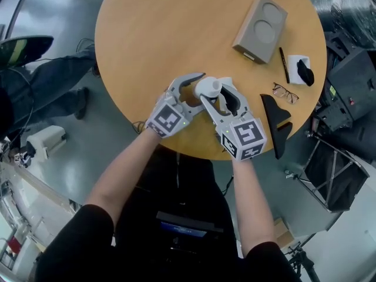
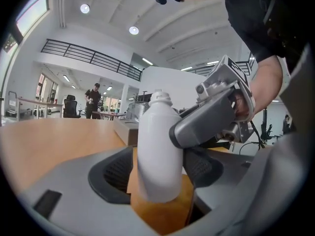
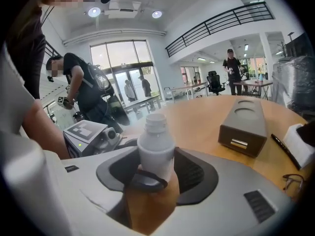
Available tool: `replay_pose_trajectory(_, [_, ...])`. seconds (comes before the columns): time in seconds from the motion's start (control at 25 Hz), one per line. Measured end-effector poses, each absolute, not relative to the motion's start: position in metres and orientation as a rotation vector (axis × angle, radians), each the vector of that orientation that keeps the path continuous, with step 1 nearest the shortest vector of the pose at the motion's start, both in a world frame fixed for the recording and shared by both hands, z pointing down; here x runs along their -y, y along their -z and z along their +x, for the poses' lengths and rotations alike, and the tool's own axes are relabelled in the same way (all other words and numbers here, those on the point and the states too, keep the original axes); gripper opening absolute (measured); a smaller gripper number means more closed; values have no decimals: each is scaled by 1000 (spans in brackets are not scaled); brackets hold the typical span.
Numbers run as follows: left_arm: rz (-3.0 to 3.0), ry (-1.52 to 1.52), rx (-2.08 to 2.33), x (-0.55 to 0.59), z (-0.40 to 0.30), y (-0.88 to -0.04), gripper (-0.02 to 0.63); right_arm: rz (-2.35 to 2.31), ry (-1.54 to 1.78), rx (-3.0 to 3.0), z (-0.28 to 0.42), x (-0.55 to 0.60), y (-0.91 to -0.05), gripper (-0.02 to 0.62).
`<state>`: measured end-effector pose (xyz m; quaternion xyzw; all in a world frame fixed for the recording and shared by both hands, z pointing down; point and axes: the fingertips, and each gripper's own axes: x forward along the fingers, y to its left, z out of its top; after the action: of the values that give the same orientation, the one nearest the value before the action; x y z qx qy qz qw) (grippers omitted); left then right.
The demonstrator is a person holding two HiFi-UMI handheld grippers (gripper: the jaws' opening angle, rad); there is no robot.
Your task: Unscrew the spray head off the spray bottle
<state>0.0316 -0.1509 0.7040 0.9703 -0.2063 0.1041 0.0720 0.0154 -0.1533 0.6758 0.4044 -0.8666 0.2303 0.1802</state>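
A white spray bottle [image 1: 208, 88] stands near the front edge of the round wooden table [image 1: 153, 34]. Its threaded neck is bare, with no spray head on it, in the right gripper view [image 3: 156, 149]. My right gripper [image 1: 216, 93] reaches in from the right, and both its pads sit against the bottle's body [image 3: 156, 173]. From the left, my left gripper [image 1: 197, 91] has the same bottle [image 2: 157, 151] between its jaws, with a gap showing at the left pad [image 2: 157, 176]. The right gripper's finger [image 2: 211, 117] crosses in front of the bottle there.
A grey box [image 1: 261, 28] lies at the table's back right, with a pen [image 1: 283, 63], glasses [image 1: 285, 93], a black wedge-shaped object [image 1: 276, 122] and a white cloth carrying a black item [image 1: 302, 69] along the right edge. People stand in the room behind.
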Motion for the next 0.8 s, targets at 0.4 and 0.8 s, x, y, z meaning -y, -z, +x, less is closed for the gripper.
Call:
replay_pose_trajectory(0.4, [2859, -409, 740, 149, -13, -711, 360, 1182, -519, 2387, 15, 165, -693, 249])
replay_pose_trajectory(0.8, [2900, -501, 739, 136, -36, -698, 360, 1121, -475, 2352, 1, 162, -694, 252])
